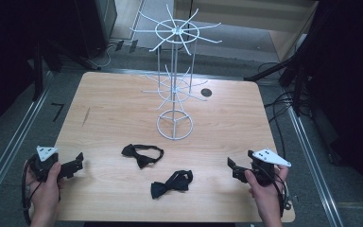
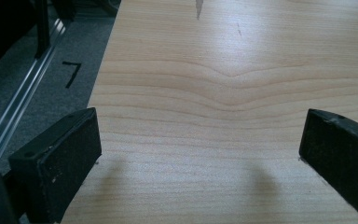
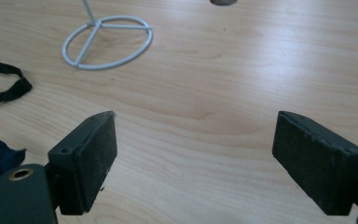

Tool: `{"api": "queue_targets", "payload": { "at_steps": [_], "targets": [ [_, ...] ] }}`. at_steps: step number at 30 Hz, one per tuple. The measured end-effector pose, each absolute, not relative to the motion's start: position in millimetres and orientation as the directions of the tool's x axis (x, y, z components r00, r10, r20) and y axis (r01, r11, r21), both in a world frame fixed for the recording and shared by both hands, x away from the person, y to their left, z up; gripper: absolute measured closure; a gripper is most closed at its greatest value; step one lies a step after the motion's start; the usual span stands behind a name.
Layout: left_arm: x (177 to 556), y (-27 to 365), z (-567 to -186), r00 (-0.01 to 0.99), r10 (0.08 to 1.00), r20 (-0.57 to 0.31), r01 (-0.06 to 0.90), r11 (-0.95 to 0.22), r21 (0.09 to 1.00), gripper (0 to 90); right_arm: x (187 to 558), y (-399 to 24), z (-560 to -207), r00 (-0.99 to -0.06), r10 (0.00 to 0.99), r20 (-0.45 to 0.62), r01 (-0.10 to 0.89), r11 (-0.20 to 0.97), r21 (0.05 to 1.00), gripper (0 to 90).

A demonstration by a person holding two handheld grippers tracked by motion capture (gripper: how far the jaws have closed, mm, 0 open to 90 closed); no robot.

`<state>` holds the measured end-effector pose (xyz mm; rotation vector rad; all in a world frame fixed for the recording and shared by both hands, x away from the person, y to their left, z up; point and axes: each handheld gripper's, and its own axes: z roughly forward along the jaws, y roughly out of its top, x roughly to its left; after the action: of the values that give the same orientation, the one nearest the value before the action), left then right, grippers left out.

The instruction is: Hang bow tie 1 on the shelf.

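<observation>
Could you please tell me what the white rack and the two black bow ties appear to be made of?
The white two-tier spinning rack looks like thin metal wire with a white coating: slender rods and ring base. The two black bow ties look like matte soft fabric, lying limp with looped straps; the exact cloth is unclear.

high view overhead, facing forward-down; gripper views low, close; all share table [image 1: 113, 113].
</observation>
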<state>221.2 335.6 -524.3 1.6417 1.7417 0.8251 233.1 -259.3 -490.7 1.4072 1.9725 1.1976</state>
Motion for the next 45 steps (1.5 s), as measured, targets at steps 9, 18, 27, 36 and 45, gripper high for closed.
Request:
{"api": "queue_targets", "payload": {
  "at_steps": [9,18,27,36,45],
  "targets": [
    [222.2,336.3,-524.6,-0.059,0.998,-0.015,0.632,0.049,0.773,0.0,244.2,-247.3,-478.1,-0.423,0.896,0.137,0.523,0.117,0.845,14.4],
    [222.9,337.2,-524.8,-0.061,0.998,-0.015,0.637,0.051,0.769,0.0,257.3,-228.2,-472.9,-0.46,0.877,0.137,0.52,0.141,0.842,14.4],
    [224.3,336.9,-525.1,-0.06,0.998,-0.019,0.64,0.053,0.766,0.0,261.0,-209.1,-480.3,-0.503,0.849,0.162,0.519,0.147,0.842,14.2],
    [224.4,337.0,-524.9,-0.06,0.998,-0.013,0.637,0.048,0.769,0.0,253.9,-191.9,-499.4,-0.548,0.82,0.163,0.554,0.21,0.805,14.1],
    [224.6,337.3,-525.0,-0.055,0.998,-0.015,0.638,0.047,0.768,0.0,247.4,-174.1,-505.8,-0.596,0.785,0.169,0.558,0.253,0.79,14.1]
  ]
}}
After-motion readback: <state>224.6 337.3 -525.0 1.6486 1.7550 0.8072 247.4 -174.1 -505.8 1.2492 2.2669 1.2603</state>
